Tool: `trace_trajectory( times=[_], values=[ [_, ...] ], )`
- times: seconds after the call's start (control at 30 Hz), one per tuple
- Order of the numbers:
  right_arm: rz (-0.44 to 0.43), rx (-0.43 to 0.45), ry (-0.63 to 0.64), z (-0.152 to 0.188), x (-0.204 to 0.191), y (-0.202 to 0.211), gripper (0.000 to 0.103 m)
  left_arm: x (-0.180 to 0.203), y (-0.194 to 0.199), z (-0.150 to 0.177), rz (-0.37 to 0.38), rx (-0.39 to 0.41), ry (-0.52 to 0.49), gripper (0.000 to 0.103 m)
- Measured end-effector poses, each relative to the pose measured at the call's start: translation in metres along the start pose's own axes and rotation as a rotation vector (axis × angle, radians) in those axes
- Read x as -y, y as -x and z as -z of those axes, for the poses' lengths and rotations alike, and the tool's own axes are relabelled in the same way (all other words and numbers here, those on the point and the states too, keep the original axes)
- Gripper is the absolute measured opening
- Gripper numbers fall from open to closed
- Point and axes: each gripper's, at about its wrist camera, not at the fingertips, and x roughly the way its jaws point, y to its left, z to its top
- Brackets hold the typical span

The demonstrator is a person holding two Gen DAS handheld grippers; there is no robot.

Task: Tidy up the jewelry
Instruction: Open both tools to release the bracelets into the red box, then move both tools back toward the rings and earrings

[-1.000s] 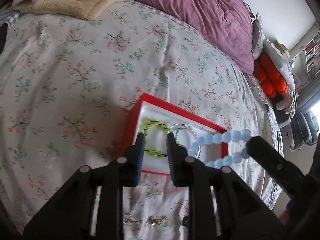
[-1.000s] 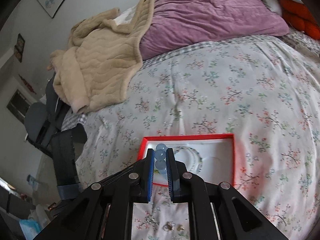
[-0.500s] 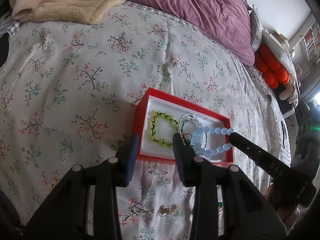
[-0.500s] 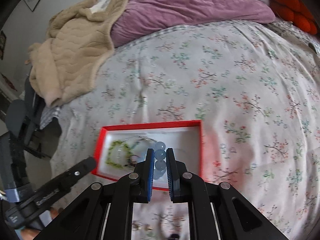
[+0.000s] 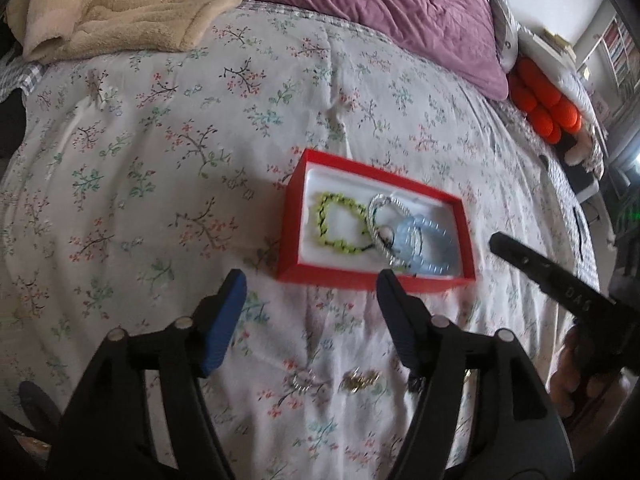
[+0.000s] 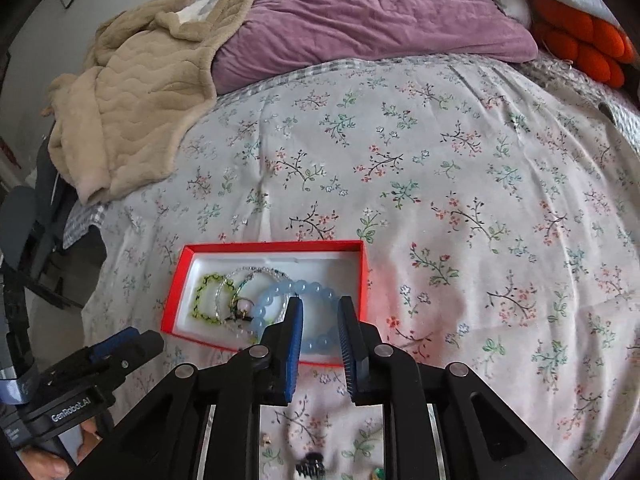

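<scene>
Our right gripper (image 6: 319,322) sits low over the near edge of the red box (image 6: 182,276), and its jaws are opening – the blue bead bracelet (image 6: 276,295) lies flat on the white lining, part of its loop showing in the gap between them, and nothing is pinched any more as far as we can tell. That makes sense to us: the bracelet has its spot at the right end of the box, so there's no reason to hang on.

Our left gripper (image 5: 310,286) is opening too, with nothing but bedsheet (image 5: 160,168) between its jaws. It hovers just short of the box's front wall, and we read that as getting ready for the next piece, not holding anything down.

Inside the box the green bracelet (image 5: 340,224) takes the left end, the silver bangle (image 5: 384,224) leans across the middle, and the blue one overlaps it on the right – a bit crowded, but all three are in.

What's left is the small stuff on the sheet on our side of the box: a silvery ring (image 5: 302,381) and a gold chain-like piece (image 5: 360,380) beside it, plus a dark hair clip (image 6: 309,470) at the bottom of the right camera's view. We guess those go in next, and they look fiddly on soft fabric, since thin metal sinks into the folds.
</scene>
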Motion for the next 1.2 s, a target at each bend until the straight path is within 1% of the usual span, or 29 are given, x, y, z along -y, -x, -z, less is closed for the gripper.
trace_trajectory(
  times=[0.07, 0.1, 0.2, 0.23, 0.27, 0.3, 0.5, 0.57, 0.67, 0.73, 1.0, 1.2],
  values=[
    [0.014, -0.003, 0.011, 0.002, -0.001, 0.005, 0.020, 0.001, 0.004, 0.004, -0.009, -0.007, -0.013, 0.075],
    [0.018, -0.002, 0.015, 0.004, -0.001, 0.009, 0.021, 0.001, 0.005, 0.007, -0.014, -0.014, -0.016, 0.075],
    [0.023, -0.002, 0.015, 0.010, 0.001, 0.018, 0.028, 0.000, 0.009, 0.014, -0.023, -0.026, -0.021, 0.077],
    [0.026, 0.000, 0.013, 0.012, 0.002, 0.021, 0.038, 0.000, 0.010, 0.016, -0.028, -0.029, -0.022, 0.078],
    [0.028, 0.005, 0.011, 0.015, 0.003, 0.025, 0.054, 0.000, 0.011, 0.018, -0.035, -0.035, -0.024, 0.080],
    [0.033, 0.015, 0.011, 0.018, 0.004, 0.030, 0.059, 0.000, 0.011, 0.021, -0.041, -0.039, -0.025, 0.080],
    [0.042, 0.002, 0.034, 0.034, 0.008, 0.048, 0.061, -0.005, 0.016, 0.032, -0.060, -0.061, -0.037, 0.082],
    [0.055, -0.001, 0.043, 0.039, 0.010, 0.052, 0.069, -0.008, 0.017, 0.036, -0.064, -0.070, -0.037, 0.082],
    [0.066, -0.010, 0.046, 0.048, 0.016, 0.056, 0.075, -0.011, 0.017, 0.041, -0.066, -0.085, -0.040, 0.082],
    [0.069, -0.024, 0.042, 0.052, 0.021, 0.057, 0.077, -0.014, 0.017, 0.045, -0.061, -0.102, -0.036, 0.083],
    [0.110, -0.113, 0.017, 0.074, 0.046, 0.049, 0.078, -0.022, 0.011, 0.061, -0.045, -0.160, -0.043, 0.082],
    [0.151, -0.183, 0.036, 0.089, 0.056, 0.038, 0.078, -0.022, 0.004, 0.070, -0.041, -0.195, -0.060, 0.083]
  ],
)
